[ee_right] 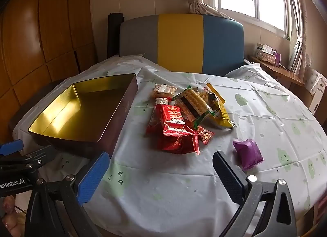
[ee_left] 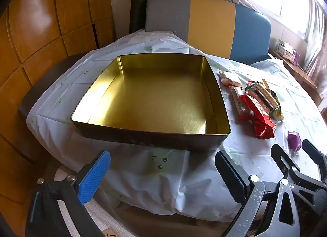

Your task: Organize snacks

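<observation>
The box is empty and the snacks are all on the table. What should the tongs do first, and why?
Probably move the right tongs, open and empty, forward onto the purple packet. It lies alone, nearest them, while the gold tin holds nothing yet.

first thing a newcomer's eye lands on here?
The big empty tin with its shiny gold inside, on the left of the white tablecloth. Next, the bright snack pile right of it, and a lone purple packet nearer the open right gripper.
</observation>
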`<state>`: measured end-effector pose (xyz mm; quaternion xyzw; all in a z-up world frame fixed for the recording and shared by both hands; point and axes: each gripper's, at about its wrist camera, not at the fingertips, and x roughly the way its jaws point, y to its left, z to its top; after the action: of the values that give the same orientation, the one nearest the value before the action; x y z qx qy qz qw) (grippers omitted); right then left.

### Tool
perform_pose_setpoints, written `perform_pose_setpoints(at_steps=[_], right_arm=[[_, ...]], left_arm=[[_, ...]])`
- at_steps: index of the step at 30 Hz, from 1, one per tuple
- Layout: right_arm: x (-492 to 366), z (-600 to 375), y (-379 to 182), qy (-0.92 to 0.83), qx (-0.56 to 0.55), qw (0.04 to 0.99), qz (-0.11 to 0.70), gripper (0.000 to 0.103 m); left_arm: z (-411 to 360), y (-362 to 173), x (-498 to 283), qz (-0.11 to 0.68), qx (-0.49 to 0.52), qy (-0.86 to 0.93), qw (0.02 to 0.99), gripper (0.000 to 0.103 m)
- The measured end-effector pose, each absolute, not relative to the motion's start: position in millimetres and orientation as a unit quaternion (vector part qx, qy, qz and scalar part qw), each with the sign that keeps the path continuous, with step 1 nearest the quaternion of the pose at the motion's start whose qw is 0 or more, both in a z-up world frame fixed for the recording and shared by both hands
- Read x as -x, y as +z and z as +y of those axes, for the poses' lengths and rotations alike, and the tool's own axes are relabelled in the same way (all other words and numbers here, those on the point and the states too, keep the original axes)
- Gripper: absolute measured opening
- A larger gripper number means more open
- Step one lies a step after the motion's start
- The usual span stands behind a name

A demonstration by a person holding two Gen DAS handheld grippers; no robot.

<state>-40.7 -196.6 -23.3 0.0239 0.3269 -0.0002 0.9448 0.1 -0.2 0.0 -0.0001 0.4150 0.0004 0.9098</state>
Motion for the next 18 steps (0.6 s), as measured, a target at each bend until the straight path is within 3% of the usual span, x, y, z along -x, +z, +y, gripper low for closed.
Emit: perform_pose_setpoints(at_steps=[18], right_arm=[[40.5, -196.0, -23.2, 0.002, -0.023, 0.944, 0.330, 0.103]], left_arm=[[-1.0, -1.3, 0.2, 0.417, -0.002, -0.001, 0.909, 0.103]])
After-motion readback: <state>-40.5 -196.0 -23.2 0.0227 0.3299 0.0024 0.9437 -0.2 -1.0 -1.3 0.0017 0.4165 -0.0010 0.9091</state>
